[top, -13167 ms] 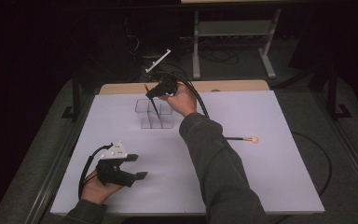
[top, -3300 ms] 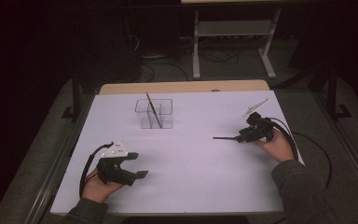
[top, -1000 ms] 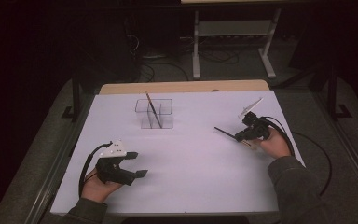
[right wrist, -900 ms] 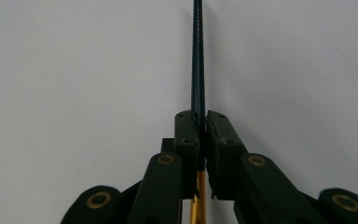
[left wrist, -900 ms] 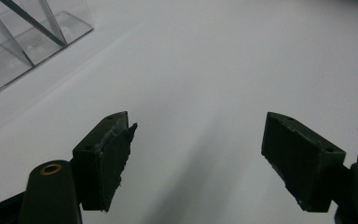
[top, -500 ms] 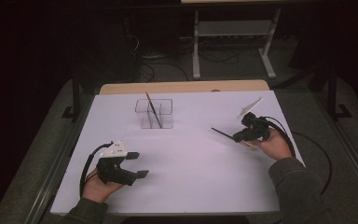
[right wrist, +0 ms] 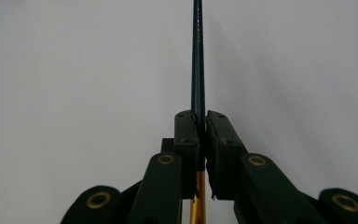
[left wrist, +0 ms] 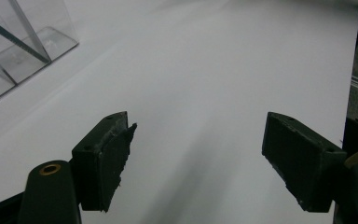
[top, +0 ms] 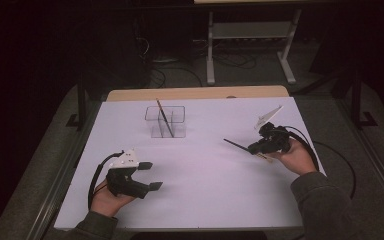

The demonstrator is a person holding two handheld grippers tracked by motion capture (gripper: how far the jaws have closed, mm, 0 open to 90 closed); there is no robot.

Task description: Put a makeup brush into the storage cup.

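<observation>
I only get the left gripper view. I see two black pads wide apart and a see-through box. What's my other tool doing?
Observer: The right tool is shut on a thin dark stick.
Operator: Is the stick on the table?
Observer: No, it is held above the white table, pointing toward the clear box.
Operator: Is the box empty?
Observer: No, another dark stick leans inside it.
</observation>
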